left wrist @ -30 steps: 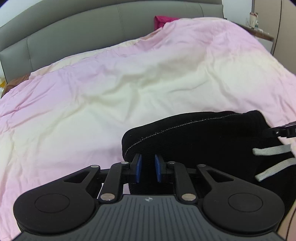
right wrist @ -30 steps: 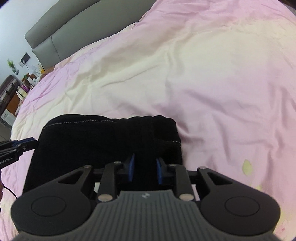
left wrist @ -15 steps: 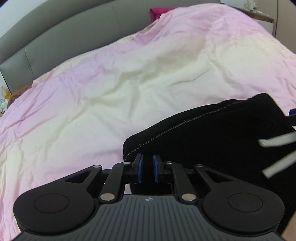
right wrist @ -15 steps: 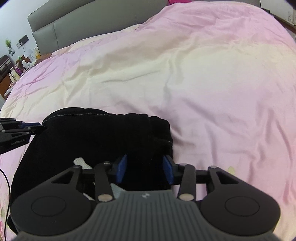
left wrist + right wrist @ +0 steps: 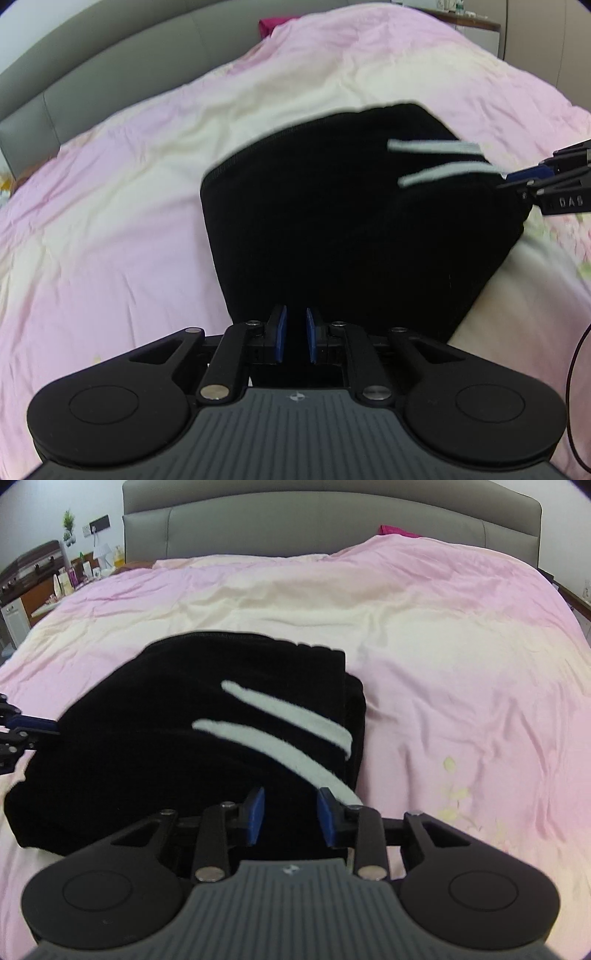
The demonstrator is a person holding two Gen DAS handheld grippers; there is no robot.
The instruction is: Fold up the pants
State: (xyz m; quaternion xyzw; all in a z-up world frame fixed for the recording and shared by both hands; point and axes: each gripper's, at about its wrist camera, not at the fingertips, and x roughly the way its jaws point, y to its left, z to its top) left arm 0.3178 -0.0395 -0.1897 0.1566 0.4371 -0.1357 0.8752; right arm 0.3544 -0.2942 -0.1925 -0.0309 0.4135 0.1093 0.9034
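The left hand-held gripper [image 5: 295,334] has its two blue pads [image 5: 281,332] close together with only a narrow gap, and the near edge of the black pants [image 5: 332,229] sits in this gap, so it is clenched on the cloth. In the left wrist view the pants rise from the pads as a dark folded mass over the pink and cream duvet [image 5: 110,221] of the bed. Two white stripes [image 5: 436,160] show on the upper right part of the pants, a little blurred. At the far right edge of this view the tips of the other hand-held gripper touch the side of the pants.

In the right wrist view, the pants lie folded on the duvet in the left and middle part of the picture, with the two white stripes running diagonally across the top layer. The right hand-held gripper [image 5: 291,812] has its blue pads [image 5: 256,814] clearly apart. Black cloth lies between them and the lower stripe ends beside the right pad, but the pads do not press the cloth, so this one is released. Behind the bed stands a grey padded headboard [image 5: 332,520], and to the far left a cluttered nightstand [image 5: 40,590].
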